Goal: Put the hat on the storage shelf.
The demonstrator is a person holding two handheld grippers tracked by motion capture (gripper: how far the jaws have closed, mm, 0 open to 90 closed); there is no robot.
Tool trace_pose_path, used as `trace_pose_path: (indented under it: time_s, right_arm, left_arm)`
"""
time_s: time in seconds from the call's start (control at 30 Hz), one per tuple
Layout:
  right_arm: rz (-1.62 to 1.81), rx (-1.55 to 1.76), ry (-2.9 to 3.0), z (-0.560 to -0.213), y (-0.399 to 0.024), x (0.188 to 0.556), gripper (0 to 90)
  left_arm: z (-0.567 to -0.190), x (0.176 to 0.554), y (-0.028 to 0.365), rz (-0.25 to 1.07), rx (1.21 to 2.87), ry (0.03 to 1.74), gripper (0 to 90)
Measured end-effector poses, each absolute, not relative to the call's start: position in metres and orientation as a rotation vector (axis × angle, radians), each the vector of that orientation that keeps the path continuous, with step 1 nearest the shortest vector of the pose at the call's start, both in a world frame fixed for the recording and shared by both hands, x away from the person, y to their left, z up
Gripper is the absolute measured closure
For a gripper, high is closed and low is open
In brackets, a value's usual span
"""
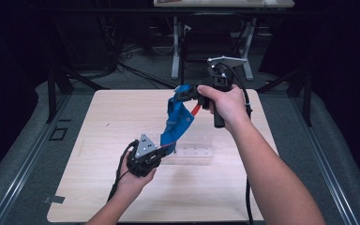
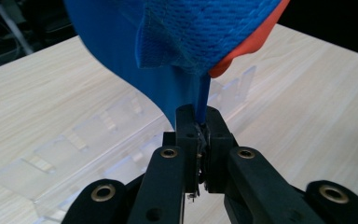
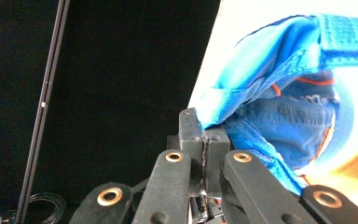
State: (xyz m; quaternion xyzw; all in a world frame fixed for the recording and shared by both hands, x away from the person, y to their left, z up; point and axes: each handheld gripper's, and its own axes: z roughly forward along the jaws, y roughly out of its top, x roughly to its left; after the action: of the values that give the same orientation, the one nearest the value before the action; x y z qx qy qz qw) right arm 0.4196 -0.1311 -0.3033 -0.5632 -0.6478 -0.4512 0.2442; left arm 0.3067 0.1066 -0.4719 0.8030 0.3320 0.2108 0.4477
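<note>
Your 2 grippers stretch the blue mesh garment with orange trim (image 1: pixel 176 123) above the table's centre: left gripper (image 1: pixel 161 151) clamped on its lower edge, right gripper (image 1: pixel 183 92) pinching the top, likely to spread it.

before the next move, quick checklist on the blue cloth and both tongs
1. Left tongs pinched shut on the blue cloth: ok, a thin edge sits between the jaws.
2. Right tongs shut on the cloth's upper edge: ok.
3. Cloth lifted off the table: ok, it hangs between the two tongs.
4. Clear plastic rack free of the cloth: cannot tell, the cloth's lower end hangs right by it.
5. Cloth spread flat: not ok, it is bunched and folded.
</note>
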Motion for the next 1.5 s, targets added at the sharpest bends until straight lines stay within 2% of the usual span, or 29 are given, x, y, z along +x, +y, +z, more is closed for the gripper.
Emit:
trace_pose_path:
  time_s: [0.37,0.7,1.1,1.5]
  right_arm:
    - [-1.215,-1.527,-1.787,-0.314,-0.115,0.423,90.0]
    - [-1.204,-1.549,-1.782,-0.32,-0.118,0.425,90.0]
    - [-1.162,-1.565,-1.813,-0.328,-0.12,0.425,89.5]
    - [-1.19,-1.576,-1.789,-0.329,-0.13,0.424,82.3]
  left_arm:
    - [-0.487,0.318,0.112,0.498,1.973,0.833,88.5]
    - [-0.493,0.322,0.11,0.46,1.97,0.835,88.6]
    - [-0.504,0.321,0.106,0.48,2.007,0.845,88.6]
    - [-0.52,0.323,0.106,0.456,2.0,0.887,88.5]
